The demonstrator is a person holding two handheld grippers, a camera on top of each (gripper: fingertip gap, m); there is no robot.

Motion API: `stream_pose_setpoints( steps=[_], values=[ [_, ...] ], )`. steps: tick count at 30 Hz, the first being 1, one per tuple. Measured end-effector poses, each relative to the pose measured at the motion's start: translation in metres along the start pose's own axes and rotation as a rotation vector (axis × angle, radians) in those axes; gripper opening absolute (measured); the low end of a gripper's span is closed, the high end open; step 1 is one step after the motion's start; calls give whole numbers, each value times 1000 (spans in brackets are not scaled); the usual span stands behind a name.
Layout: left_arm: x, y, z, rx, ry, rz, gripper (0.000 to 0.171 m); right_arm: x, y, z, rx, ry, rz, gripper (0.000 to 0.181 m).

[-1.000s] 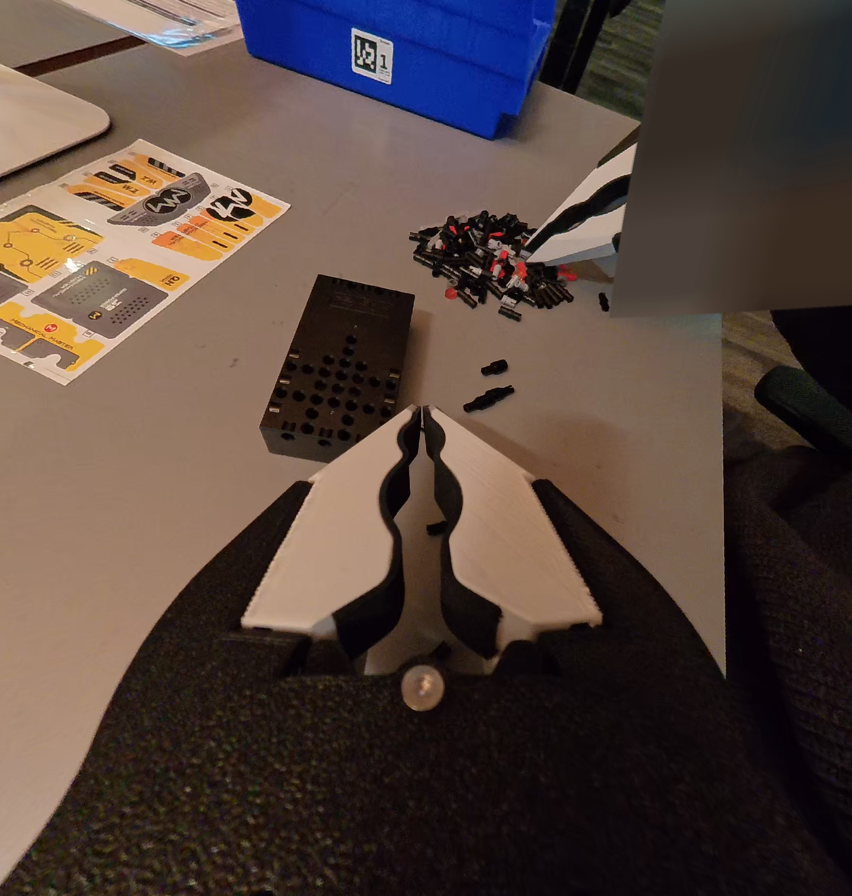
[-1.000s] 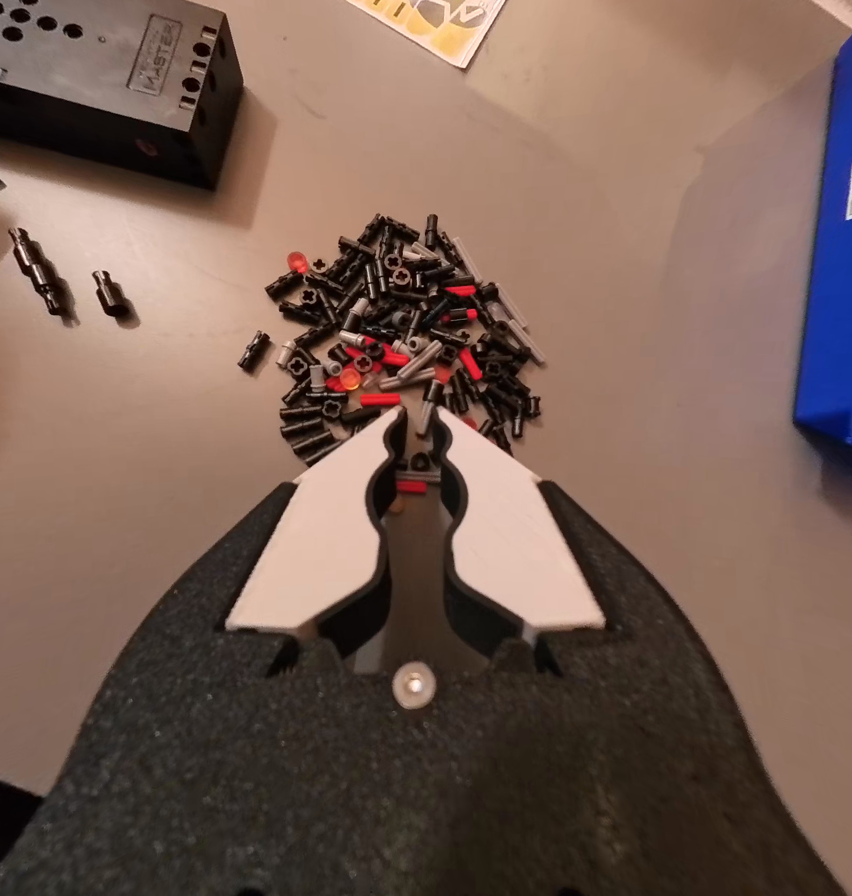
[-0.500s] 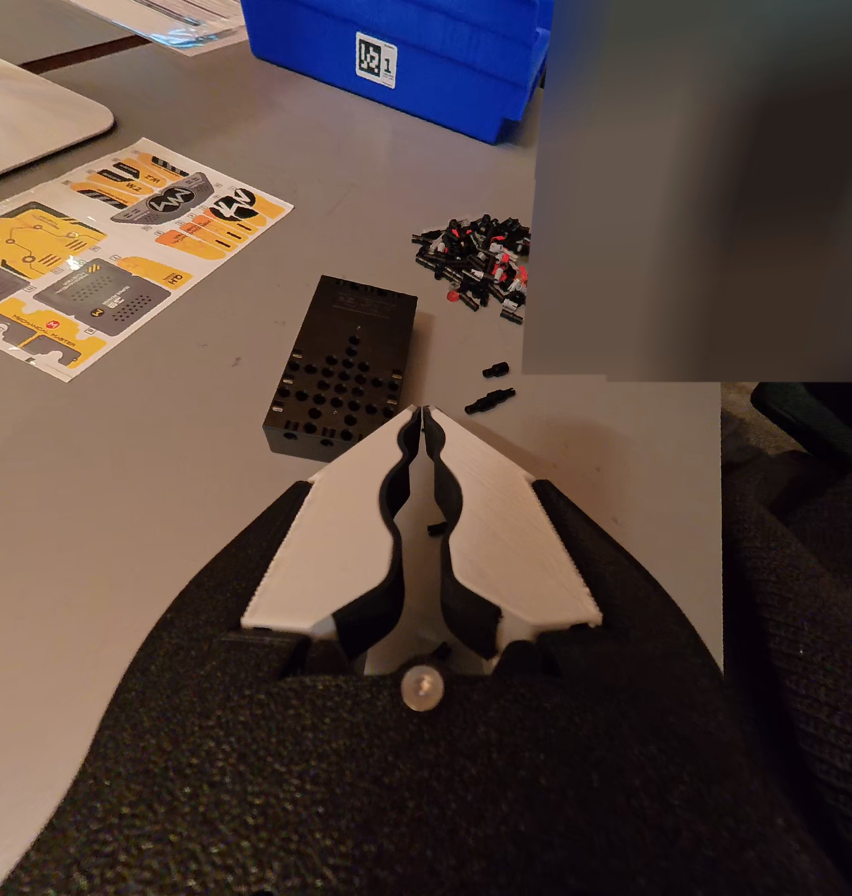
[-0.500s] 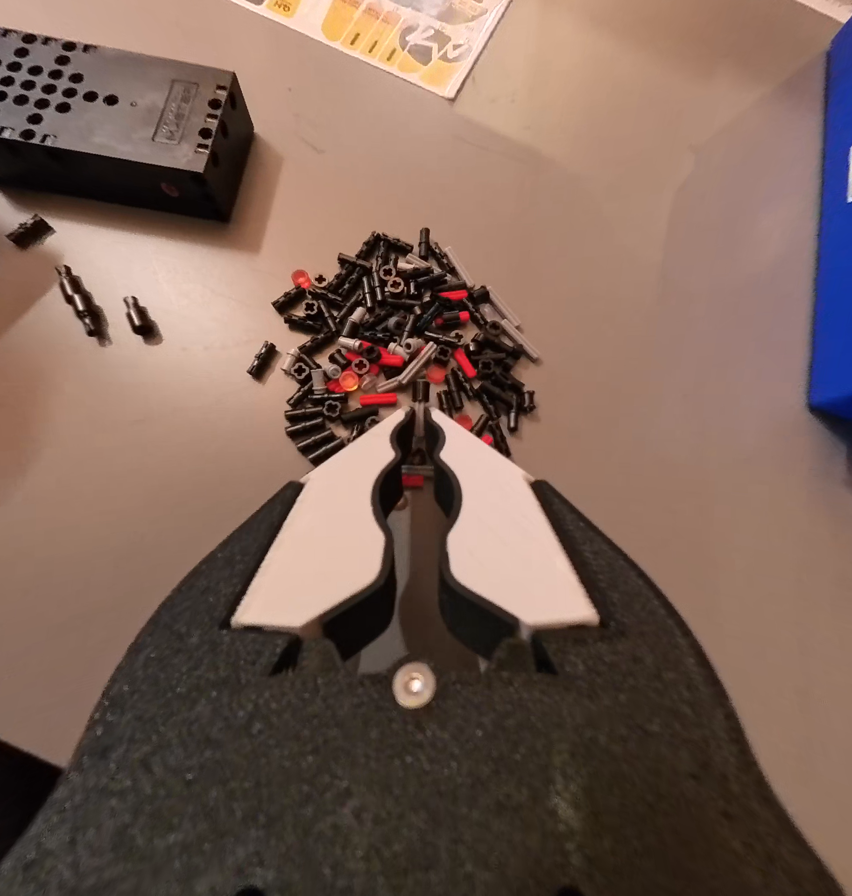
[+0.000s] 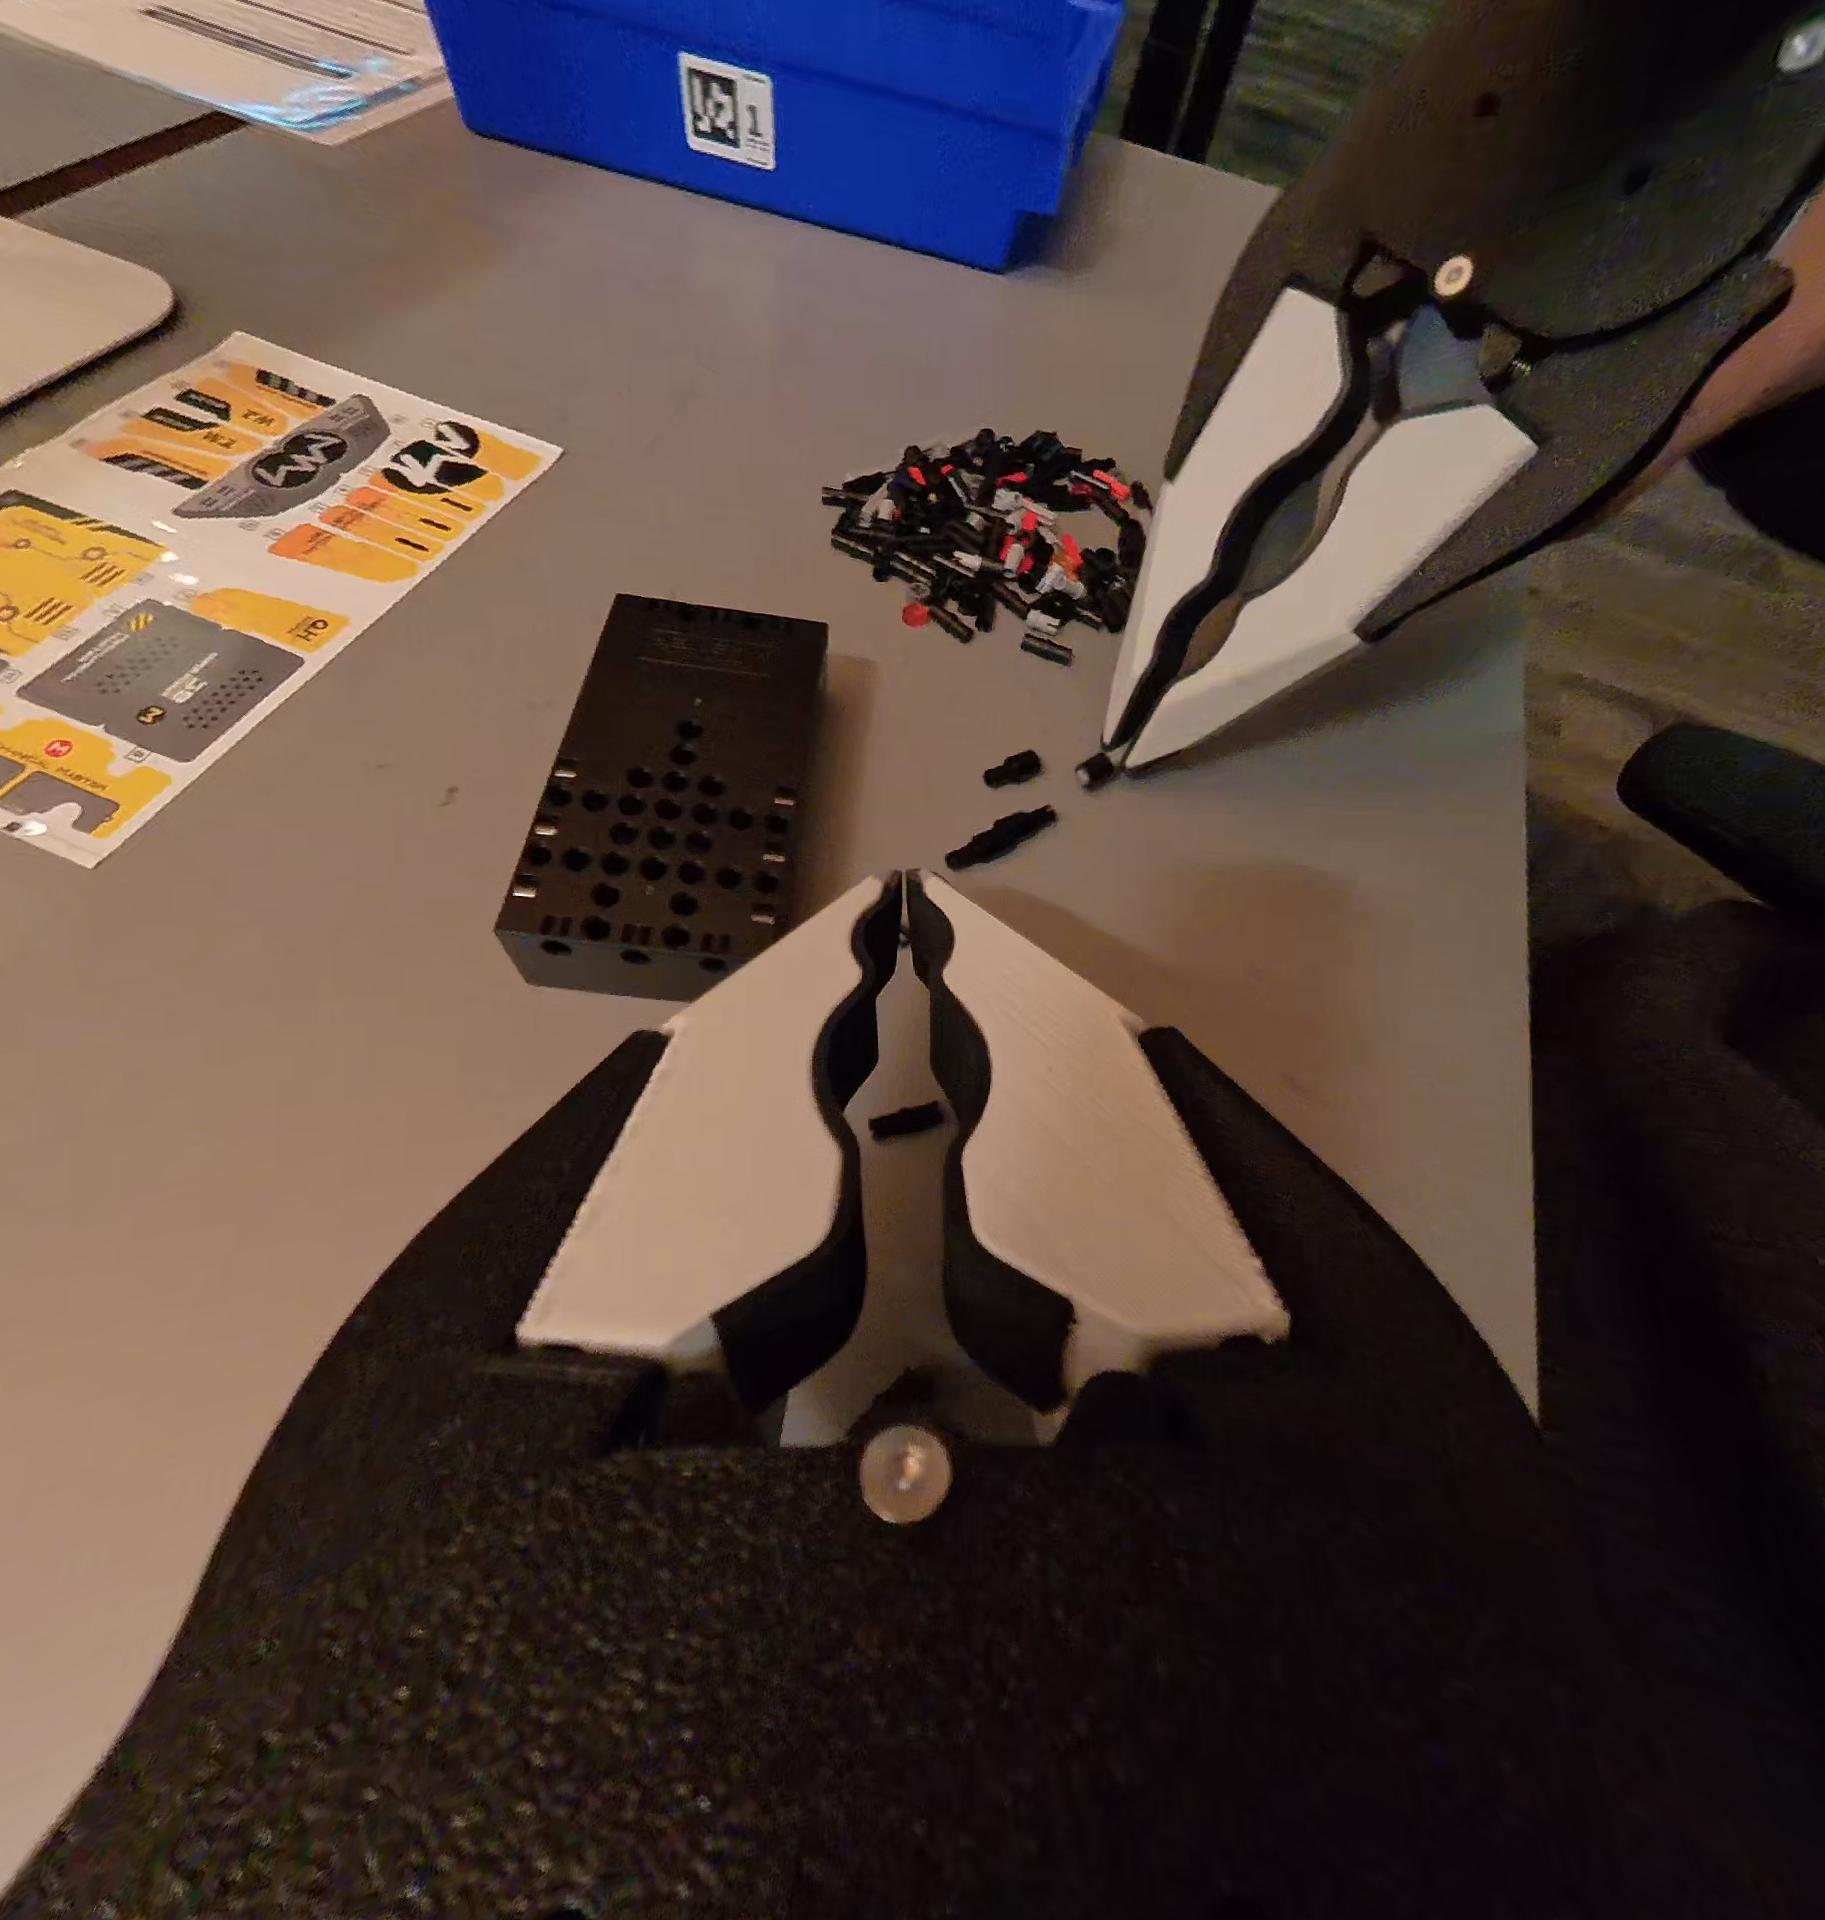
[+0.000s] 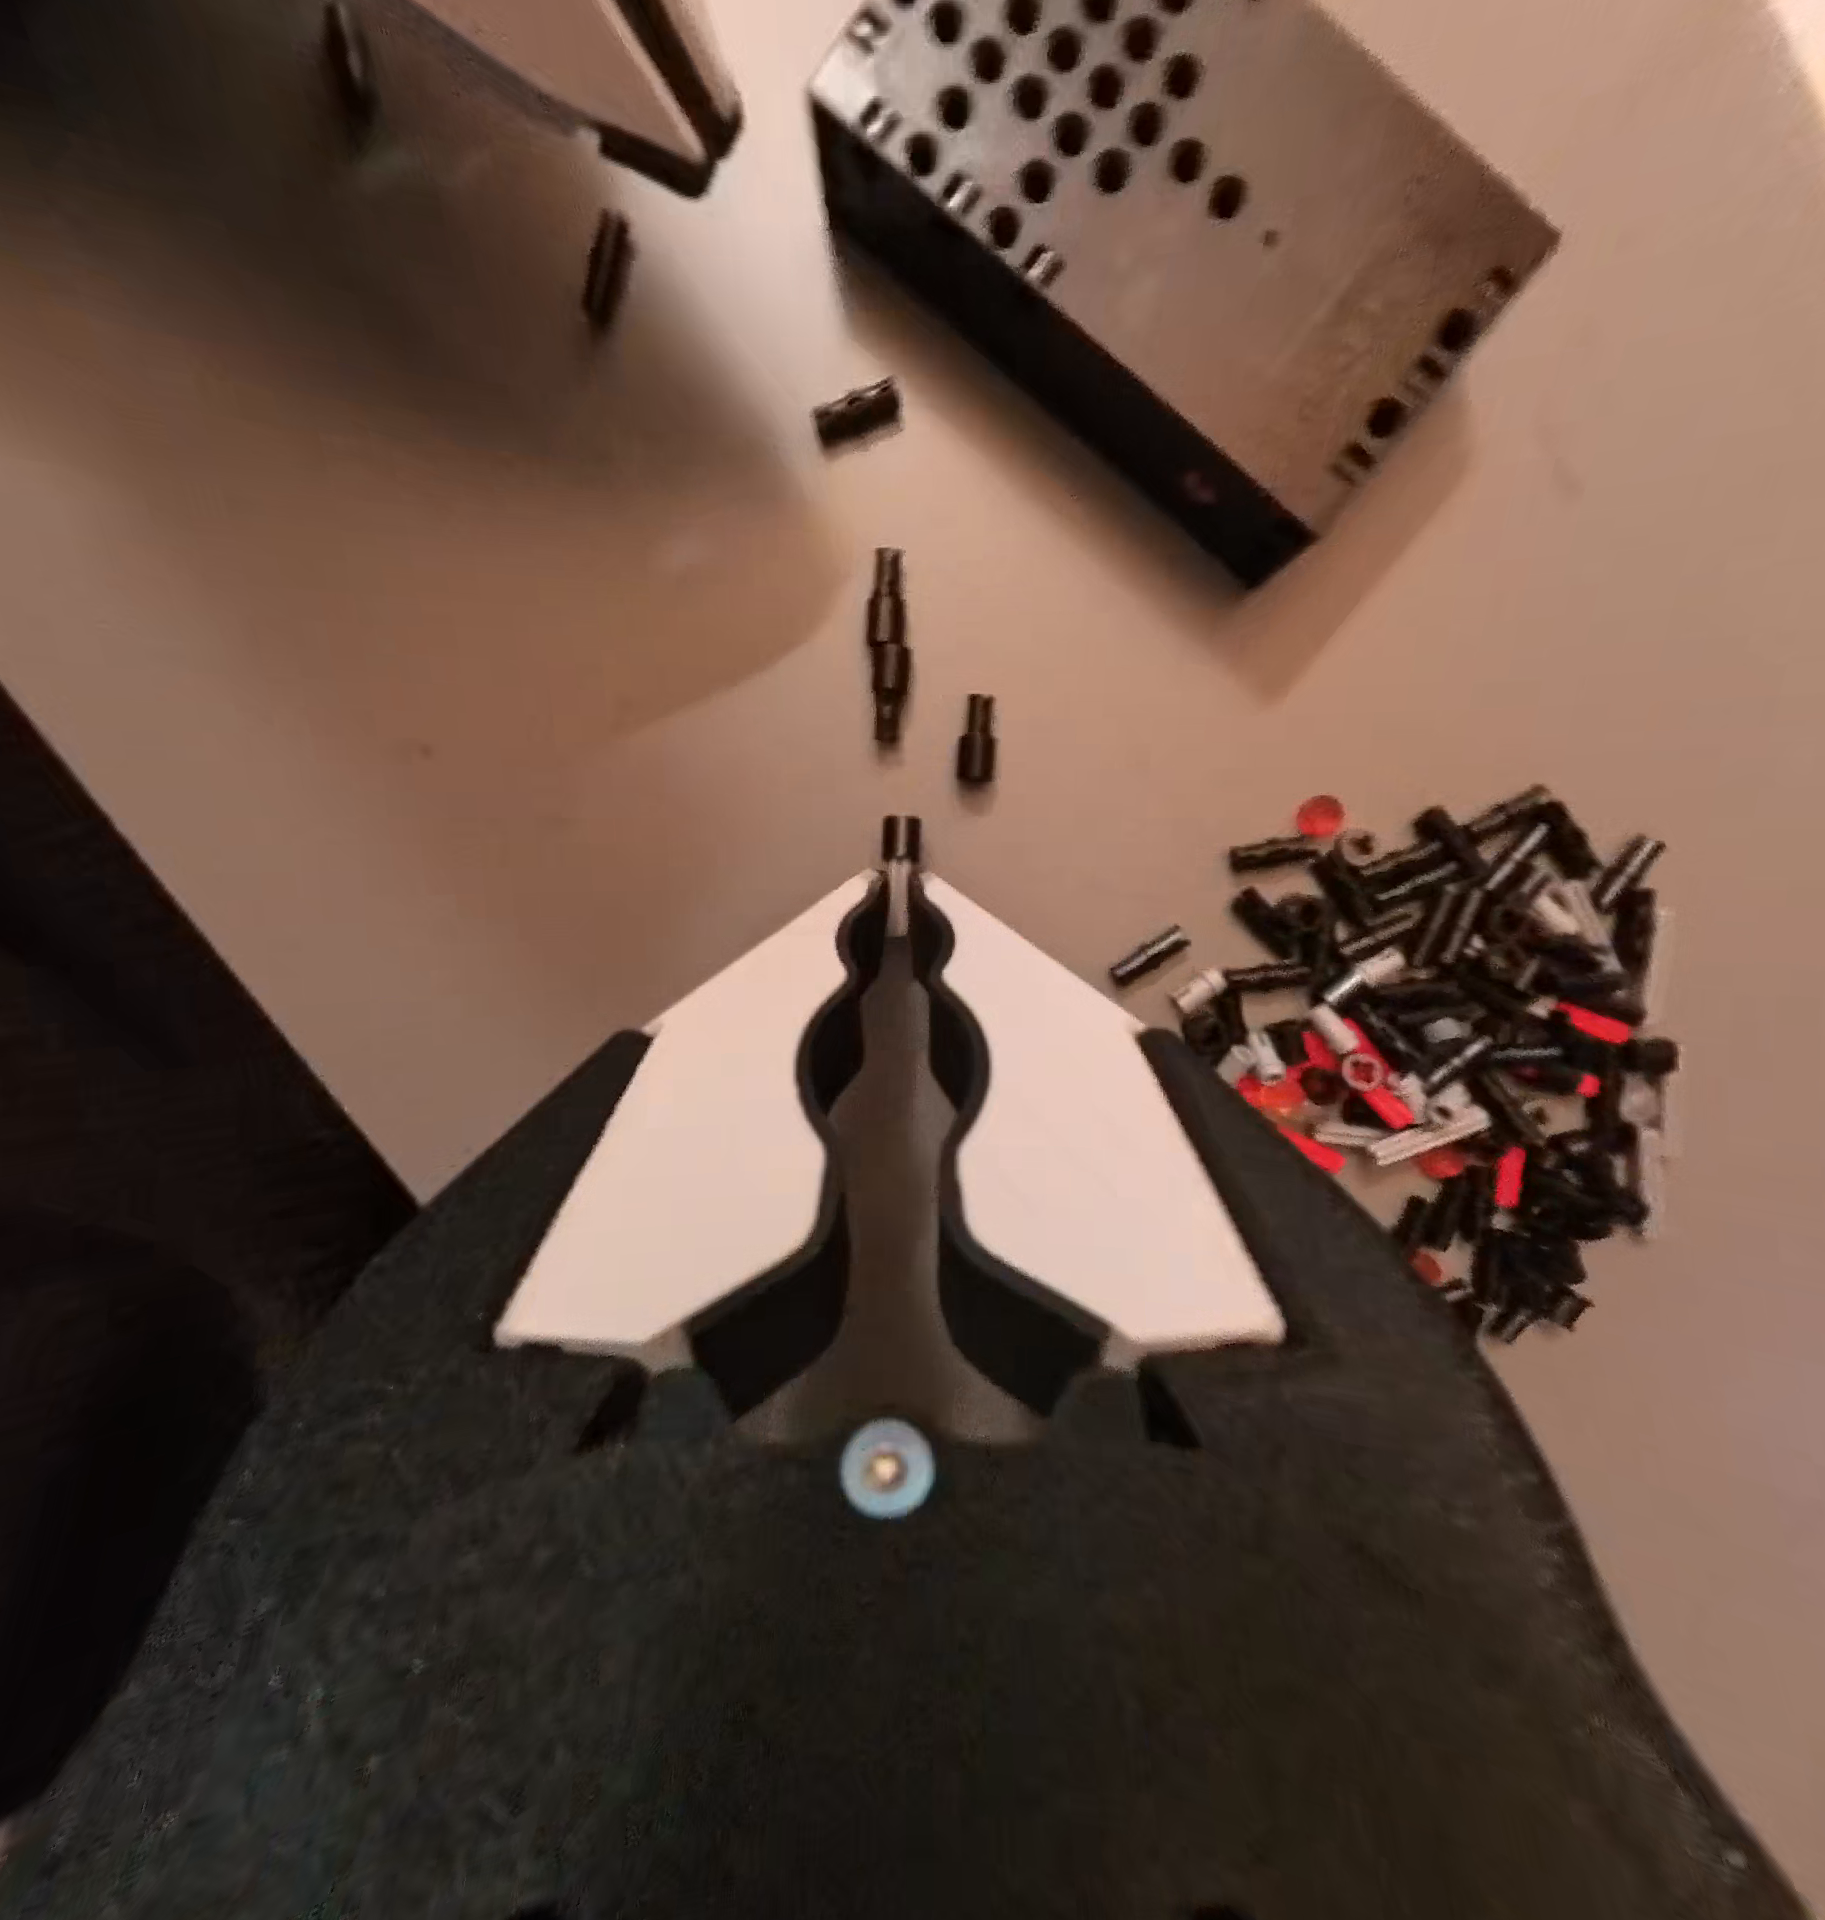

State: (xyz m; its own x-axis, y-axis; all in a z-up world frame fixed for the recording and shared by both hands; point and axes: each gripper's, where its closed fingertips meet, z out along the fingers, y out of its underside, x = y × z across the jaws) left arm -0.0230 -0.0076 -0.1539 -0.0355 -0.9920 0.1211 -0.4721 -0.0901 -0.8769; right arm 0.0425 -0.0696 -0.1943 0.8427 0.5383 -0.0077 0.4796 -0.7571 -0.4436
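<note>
Pin (image 6: pixel 900 854), pinched in right gripper (image 6: pixel 895 883), points straight ahead along the fingers; left gripper (image 5: pixel 904 881) closed, empty.

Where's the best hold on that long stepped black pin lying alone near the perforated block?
Probably grip the long stepped pin across its thicker middle collar, coming straight down with the jaws closing crosswise to its length. It lies flat on the table, apart from the short pin and the black block.

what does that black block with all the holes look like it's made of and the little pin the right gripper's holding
Black block: likely moulded plastic, with a smooth semi-gloss top that catches light and clean round holes. Pin in the shut right gripper: probably hard plastic too, black and grey; too small to confirm.
</note>
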Motion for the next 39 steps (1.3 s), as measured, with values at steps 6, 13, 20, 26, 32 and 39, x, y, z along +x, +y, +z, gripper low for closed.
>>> stream_pose_setpoints(
  steps=[6,13,20,26,32,39],
  values=[
    [19,5,4,-34,67,38,0,-15,3,-7,-265,-57,-151,4],
    [33,10,9,-67,57,143,2,-37,-31,-10,-153,-198,-202,4],
    [45,7,6,-39,137,116,19,-30,-32,-13,-82,-101,-205,4],
    [20,2,1,-9,54,38,19,5,-12,-27,42,-3,-51,4],
    [0,-8,-5,59,-14,-45,19,105,63,-59,135,257,325,4],
    [-15,-16,-10,113,-65,-71,19,128,95,-54,174,285,454,4]
  ],
)
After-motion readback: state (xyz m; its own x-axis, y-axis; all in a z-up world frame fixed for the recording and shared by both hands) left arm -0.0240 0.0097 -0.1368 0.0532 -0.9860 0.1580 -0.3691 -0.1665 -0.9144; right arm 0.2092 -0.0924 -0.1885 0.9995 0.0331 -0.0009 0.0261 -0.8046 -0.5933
